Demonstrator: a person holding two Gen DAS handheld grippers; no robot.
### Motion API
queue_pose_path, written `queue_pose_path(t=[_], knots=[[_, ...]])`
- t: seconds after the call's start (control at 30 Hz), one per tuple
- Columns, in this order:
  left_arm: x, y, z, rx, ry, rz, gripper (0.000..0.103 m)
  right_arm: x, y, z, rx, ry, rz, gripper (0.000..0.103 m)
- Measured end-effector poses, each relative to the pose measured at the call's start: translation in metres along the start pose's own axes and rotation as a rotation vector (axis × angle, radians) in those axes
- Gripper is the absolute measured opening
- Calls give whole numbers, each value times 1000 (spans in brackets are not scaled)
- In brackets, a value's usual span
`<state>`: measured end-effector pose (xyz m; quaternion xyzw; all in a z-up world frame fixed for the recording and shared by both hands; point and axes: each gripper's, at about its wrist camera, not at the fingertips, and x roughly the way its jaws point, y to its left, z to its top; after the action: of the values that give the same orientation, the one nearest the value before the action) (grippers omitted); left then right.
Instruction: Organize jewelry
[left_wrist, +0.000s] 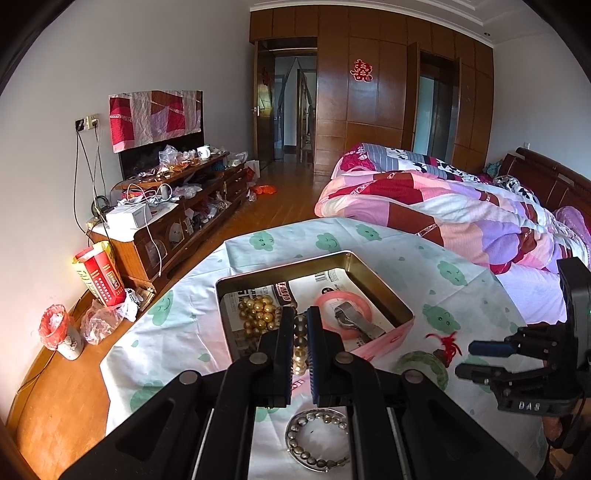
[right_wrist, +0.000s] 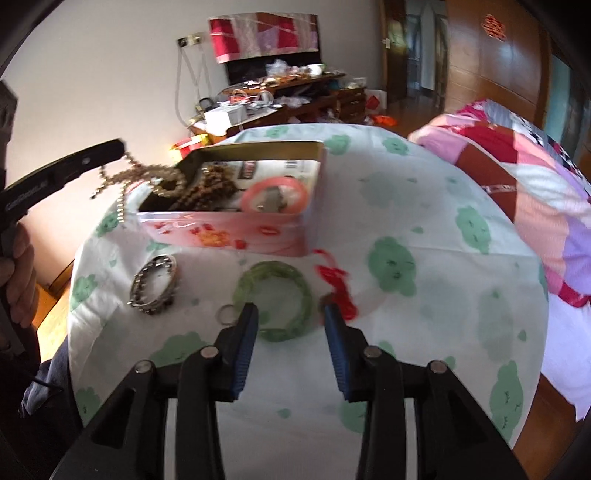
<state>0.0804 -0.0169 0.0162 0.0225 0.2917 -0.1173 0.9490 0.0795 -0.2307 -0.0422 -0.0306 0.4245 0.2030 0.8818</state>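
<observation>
- Your left claw (left_wrist: 300, 332) is pinched on a bead strand (left_wrist: 300, 347) that hangs over the near wall of the tin box (left_wrist: 376, 275).
- Your right claw (right_wrist: 290, 314) stands spread, nothing between its pads; the green bangle (right_wrist: 275, 301) lies on the bench (right_wrist: 424, 332) just at 12 o'clock of it.
- A red tassel (right_wrist: 338, 284) lies at 1 o'clock, touching the bangle's side.
- A metal bead bracelet (right_wrist: 155, 284) sits at 10 o'clock, a small ring (right_wrist: 225, 314) beside the left finger.
- The box already holds gold beads (left_wrist: 256, 314), a pink bangle (left_wrist: 347, 297) and a watch (left_wrist: 351, 319).
</observation>
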Motion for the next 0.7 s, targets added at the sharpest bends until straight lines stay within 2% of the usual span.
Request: queue_pose_path(t=[0.17,0.47,0.5,0.53,0.57,0.6,0.7], knots=[[3,-5,0,7,11,-9,6,2,-10,7,30,-24,-60,41],[9,-8,-1,15,28,-17,6,38,-10,20,-8,-7,-93,41],[10,-8,-1,14,30,-18,6,39,-10,22,-7,-1,-81,38],[11,-8,-1,13,32,-20,6,40,-11,23,-4,6,-61,29],[11,-8,-1,12,33,-21,6,40,-11,25,-3,15,-37,25],[11,-8,-1,11,33,-22,6,40,-11,25,-6,21,-22,13],[11,-8,-1,9,33,-21,6,39,-6,24,-40,34,-16,9]])
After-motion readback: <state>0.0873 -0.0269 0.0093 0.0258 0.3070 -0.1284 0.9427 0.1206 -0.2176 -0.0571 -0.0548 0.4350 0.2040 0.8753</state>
